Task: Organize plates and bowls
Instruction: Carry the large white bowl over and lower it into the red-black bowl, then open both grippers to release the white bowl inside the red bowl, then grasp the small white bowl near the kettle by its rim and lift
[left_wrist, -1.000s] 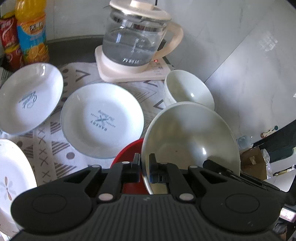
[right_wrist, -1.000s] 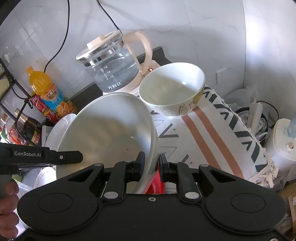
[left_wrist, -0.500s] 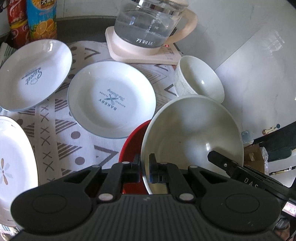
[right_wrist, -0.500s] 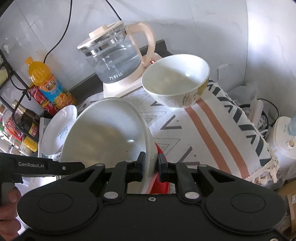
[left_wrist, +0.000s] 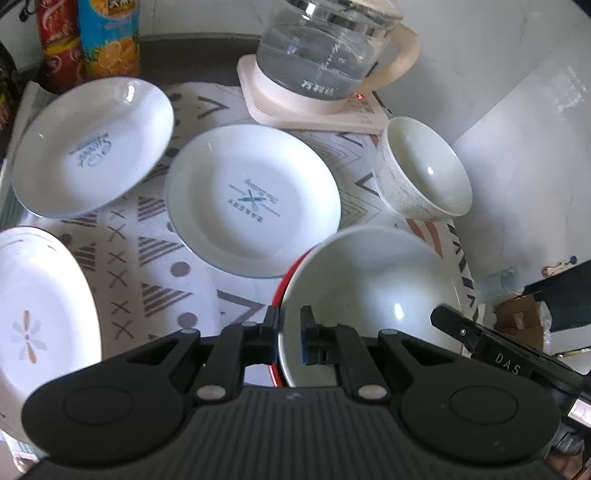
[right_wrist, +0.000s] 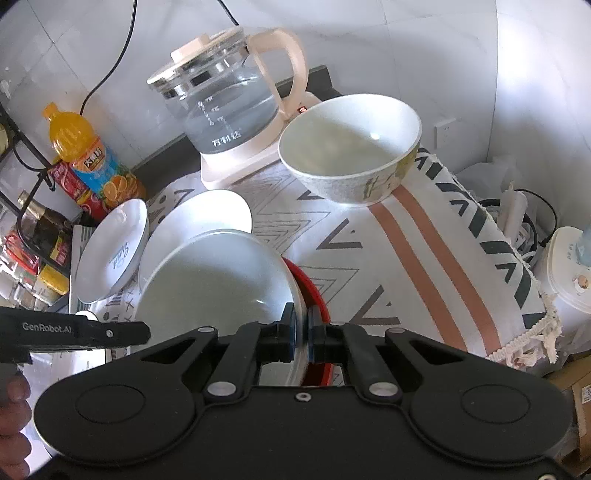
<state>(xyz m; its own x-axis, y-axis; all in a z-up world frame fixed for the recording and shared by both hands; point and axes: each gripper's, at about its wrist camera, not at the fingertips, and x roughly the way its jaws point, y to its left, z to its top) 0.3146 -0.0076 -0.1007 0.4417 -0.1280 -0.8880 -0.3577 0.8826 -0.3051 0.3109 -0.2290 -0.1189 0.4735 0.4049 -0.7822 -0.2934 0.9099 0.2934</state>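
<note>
Both grippers are shut on the rim of one large white bowl (left_wrist: 373, 291), which also shows in the right wrist view (right_wrist: 218, 284). My left gripper (left_wrist: 290, 325) pinches its left rim. My right gripper (right_wrist: 301, 326) pinches its right rim. The white bowl sits in or just over a red bowl (right_wrist: 314, 291), whose edge shows in the left wrist view (left_wrist: 284, 284). A patterned bowl (right_wrist: 351, 147) stands beyond on the cloth. Three white plates (left_wrist: 255, 199) (left_wrist: 92, 147) (left_wrist: 40, 314) lie to the left.
A glass kettle (right_wrist: 225, 107) on its cream base stands at the back. An orange juice bottle (right_wrist: 92, 158) and a red can (left_wrist: 59, 40) stand at the back left. The cloth's fringed edge (right_wrist: 532, 332) hangs at the right, with appliances and cables beyond.
Both grippers have lowered the white bowl from a steep tilt to nearly level, down toward the red bowl. Both stay shut on its rim.
</note>
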